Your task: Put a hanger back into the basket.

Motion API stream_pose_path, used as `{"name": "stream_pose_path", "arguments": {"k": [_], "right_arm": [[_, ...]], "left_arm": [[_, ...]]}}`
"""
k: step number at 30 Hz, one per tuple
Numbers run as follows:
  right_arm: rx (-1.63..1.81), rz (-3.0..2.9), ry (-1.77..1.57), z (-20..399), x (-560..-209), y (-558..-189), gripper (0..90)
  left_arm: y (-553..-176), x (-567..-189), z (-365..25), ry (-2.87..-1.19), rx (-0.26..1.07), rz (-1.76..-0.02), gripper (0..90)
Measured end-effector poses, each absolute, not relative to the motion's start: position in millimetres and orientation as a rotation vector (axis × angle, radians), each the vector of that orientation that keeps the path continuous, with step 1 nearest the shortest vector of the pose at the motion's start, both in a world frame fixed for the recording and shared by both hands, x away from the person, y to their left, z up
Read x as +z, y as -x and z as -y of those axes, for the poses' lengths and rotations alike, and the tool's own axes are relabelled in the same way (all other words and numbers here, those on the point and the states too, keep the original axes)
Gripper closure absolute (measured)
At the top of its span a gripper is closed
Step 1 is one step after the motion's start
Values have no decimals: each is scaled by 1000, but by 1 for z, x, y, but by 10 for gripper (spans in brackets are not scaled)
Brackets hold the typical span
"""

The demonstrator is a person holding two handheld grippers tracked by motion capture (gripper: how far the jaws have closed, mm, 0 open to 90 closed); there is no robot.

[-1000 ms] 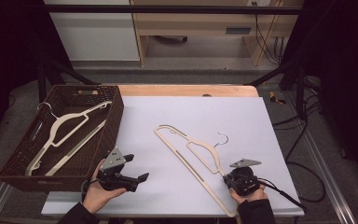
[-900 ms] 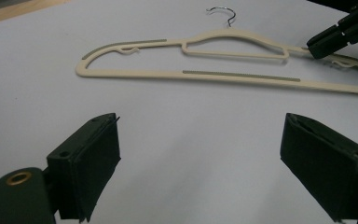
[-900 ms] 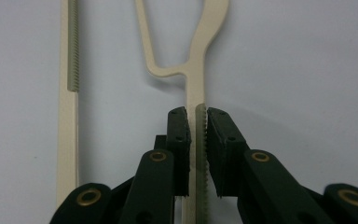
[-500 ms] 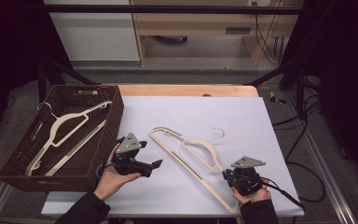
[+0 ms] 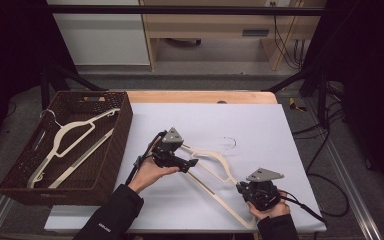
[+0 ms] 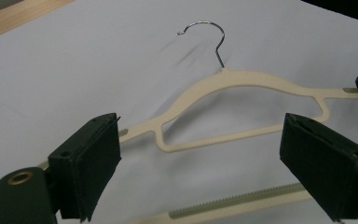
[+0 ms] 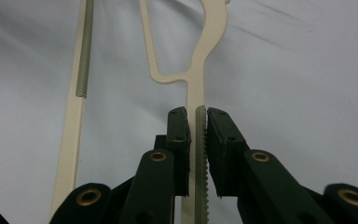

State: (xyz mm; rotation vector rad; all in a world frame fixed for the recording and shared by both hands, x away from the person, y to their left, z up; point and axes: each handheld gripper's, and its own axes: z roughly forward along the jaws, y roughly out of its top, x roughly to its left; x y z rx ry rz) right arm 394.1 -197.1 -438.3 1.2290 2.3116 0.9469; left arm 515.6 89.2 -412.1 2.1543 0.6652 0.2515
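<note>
A cream plastic hanger (image 5: pixel 215 162) with a metal hook (image 5: pixel 230 142) lies slanted on the white table. My right gripper (image 5: pixel 240 188) is near the table's front edge and is shut on one arm end of the hanger (image 7: pixel 209 42). In the right gripper view its pads (image 7: pixel 179 135) pinch the ribbed strip. My left gripper (image 5: pixel 192 163) is at the hanger's other end, its jaws wide open. In the left gripper view the hanger (image 6: pixel 242 79) lies ahead. Its lower bar passes between the open pads (image 6: pixel 86 163), untouched.
A dark woven basket (image 5: pixel 125 115) stands at the table's left and holds two more cream hangers (image 5: pixel 75 132). A wooden strip (image 5: pixel 200 96) runs along the table's far edge. Cables (image 5: pixel 305 210) trail from the right gripper.
The left hand has moved from the table's front edge to the right and forward, up to the hanger's free end. The hanger has shifted slightly. The right gripper stayed where it was.
</note>
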Motion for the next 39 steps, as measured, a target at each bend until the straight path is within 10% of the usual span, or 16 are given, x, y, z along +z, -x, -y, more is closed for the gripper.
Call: {"name": "stream_pose_path", "arguments": {"k": [39], "right_arm": [[959, -2320, -1208, 197, -436, -392, 797]], "left_arm": [[-558, -456, -32, -2390, 292, -502, 316]]}}
